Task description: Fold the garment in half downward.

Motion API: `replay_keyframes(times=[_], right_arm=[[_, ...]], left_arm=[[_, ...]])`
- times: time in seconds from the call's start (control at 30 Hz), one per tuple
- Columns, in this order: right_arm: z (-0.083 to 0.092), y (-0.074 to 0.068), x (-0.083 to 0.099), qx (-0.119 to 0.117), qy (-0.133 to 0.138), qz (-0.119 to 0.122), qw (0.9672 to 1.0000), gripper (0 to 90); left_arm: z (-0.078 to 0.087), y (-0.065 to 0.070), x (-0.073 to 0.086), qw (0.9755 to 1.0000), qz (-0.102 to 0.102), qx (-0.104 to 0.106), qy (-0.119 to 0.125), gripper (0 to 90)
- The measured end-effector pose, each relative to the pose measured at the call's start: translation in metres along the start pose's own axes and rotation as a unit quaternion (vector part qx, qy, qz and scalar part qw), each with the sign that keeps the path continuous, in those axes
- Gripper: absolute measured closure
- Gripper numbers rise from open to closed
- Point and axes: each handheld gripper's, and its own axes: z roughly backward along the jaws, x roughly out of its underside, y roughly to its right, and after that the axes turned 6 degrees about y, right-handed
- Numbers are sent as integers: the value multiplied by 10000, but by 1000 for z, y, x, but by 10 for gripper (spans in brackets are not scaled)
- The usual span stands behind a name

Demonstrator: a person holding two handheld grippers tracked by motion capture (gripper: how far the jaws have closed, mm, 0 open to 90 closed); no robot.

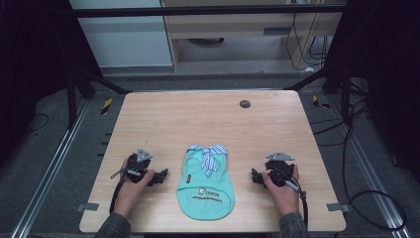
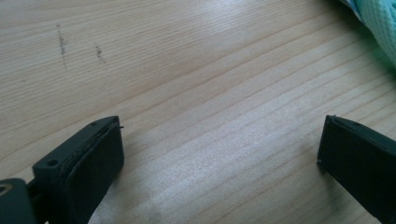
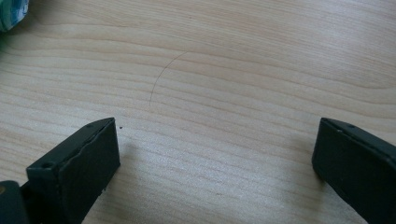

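I am at a light wooden table [image 1: 163,119] in a dim room, with grey floor all around, black frame bars at the sides, loose cables on the floor at 3 o'clock, and a pale cabinet far off at 12 o'clock. The table top is flat and smooth, with a small dark round cap [image 1: 244,103] near its far edge. In the middle of the near half lies a little mint green pet shirt [image 1: 207,186], spread flat, with a blue and white striped bow [image 1: 208,154] at its neck end, which points to 12 o'clock. It has a small white label and some print on it that I cannot read. My left gripper [image 1: 159,177] rests on the table at 9 o'clock from the shirt, and my right gripper [image 1: 256,176] rests at 3 o'clock from it. Both are near the shirt but not touching it. Both have their jaws spread wide with just bare wood between them. I think the shirt is very light, soft and floppy, so it will sag and bunch up when I lift it. It will not break. I would pinch it at the edges, one side in each gripper, and stay away from the bow.
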Motion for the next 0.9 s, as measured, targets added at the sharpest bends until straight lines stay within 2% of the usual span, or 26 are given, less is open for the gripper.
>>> replay_keyframes(times=[0.23, 0.33, 0.37, 0.4, 0.43, 0.5, 0.53, 0.6, 0.7, 0.73, 0.9], right_arm=[[0, 0, 0, -10, -2, 12, 10000, 11], [1, -2, 0, -73, 30, 35, 10000, 40], [2, -2, 0, -96, 36, 75, 9999, 99], [3, -2, -2, -135, 23, 82, 9999, 163], [5, -1, -4, -150, 82, 121, 9998, 183], [6, -3, -8, -215, 57, 209, 9995, 201], [6, -3, -8, -215, 57, 209, 9995, 201], [9, -11, -18, -322, 36, 396, 9987, 252], [10, -17, -26, -391, 11, 464, 9982, 276], [9, -26, -37, -528, -26, 533, 9972, 324], [10, -48, -54, -810, -35, 790, 9936, 457]], left_arm=[[0, 2, 0, 9999, -92, 121, 15, 16], [-1, 3, -7, 9996, -146, 225, -1, 48], [-1, 2, -17, 9994, -147, 310, 43, 48], [-1, 2, -17, 9994, -147, 310, 43, 53], [-1, 2, -30, 9991, -233, 339, 119, 59], [0, 3, -45, 9985, -295, 429, 160, 59], [0, 3, -45, 9985, -295, 429, 160, 59], [2, 6, -60, 9974, -371, 567, 237, 59], [3, 15, -78, 9952, -636, 704, 255, 58], [1, 19, -82, 9949, -682, 719, 210, 58], [-2, 26, -83, 9954, -646, 701, 114, 93]])
